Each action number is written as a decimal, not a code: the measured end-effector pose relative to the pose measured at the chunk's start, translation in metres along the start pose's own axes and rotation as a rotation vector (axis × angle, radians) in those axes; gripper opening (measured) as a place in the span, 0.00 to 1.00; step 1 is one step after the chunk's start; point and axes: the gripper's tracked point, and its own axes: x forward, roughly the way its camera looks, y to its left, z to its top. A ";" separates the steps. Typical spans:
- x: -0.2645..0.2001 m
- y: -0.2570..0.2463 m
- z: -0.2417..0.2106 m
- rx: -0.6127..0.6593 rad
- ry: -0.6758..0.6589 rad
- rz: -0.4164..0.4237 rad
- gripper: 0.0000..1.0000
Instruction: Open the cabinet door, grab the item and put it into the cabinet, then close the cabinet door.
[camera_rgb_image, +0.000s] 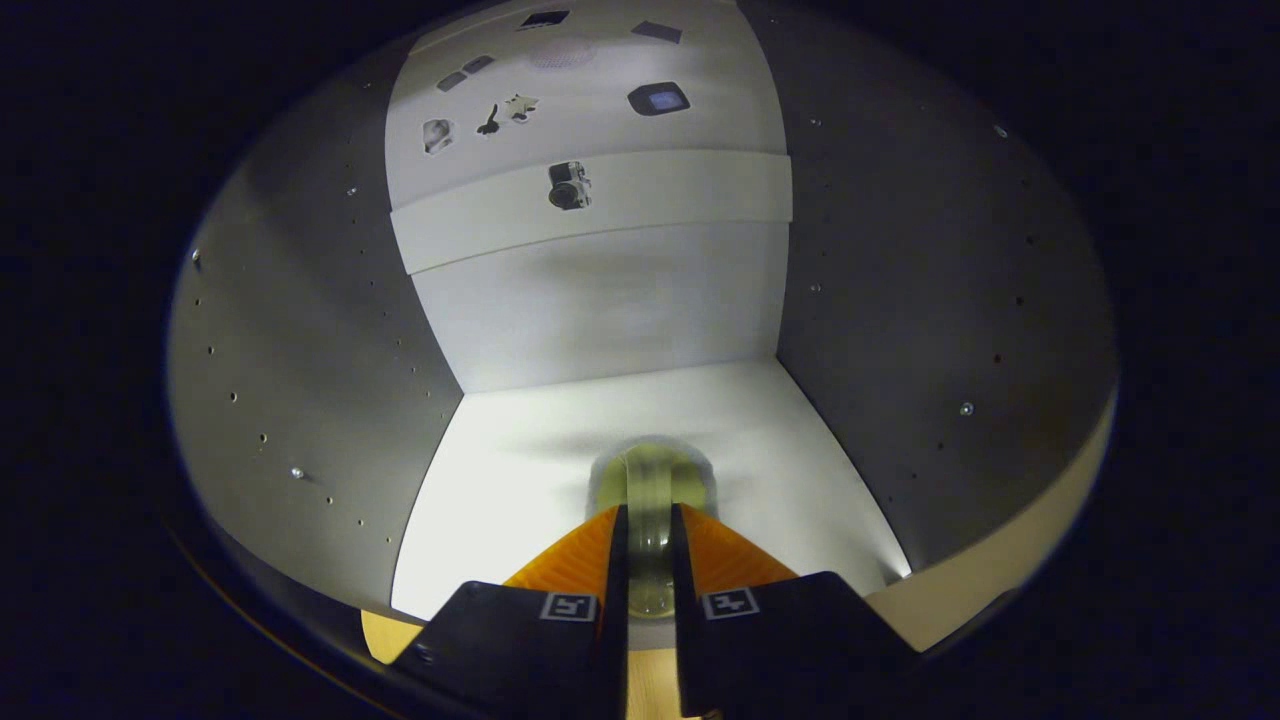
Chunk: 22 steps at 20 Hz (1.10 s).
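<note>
Gripper view: claw (650, 560) clamped narrow on a clear, yellowish-tinted round glass item (652, 490), held inside the white-floored cabinet (520, 470), near the floor's front edge. Glass looks stiff, slick, breakable; rim pinch seems adequate, set down softly.

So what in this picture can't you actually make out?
- The clear object between the gripper fingers: the fingers cover its sides, so what it is stays unclear. It seems pinched.
- Whether it rests on the cabinet floor: its underside is hidden.
- Small dark items on the cabinet's back wall: too small to identify.
- The cabinet door: cut off, beyond the view's edge.
</note>
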 end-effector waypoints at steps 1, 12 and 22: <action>0.004 0.001 0.000 0.010 0.000 0.004 0.28; -0.044 -0.001 0.024 -0.070 -0.209 -0.010 0.99; -0.247 0.010 0.030 -0.081 -0.582 0.023 0.99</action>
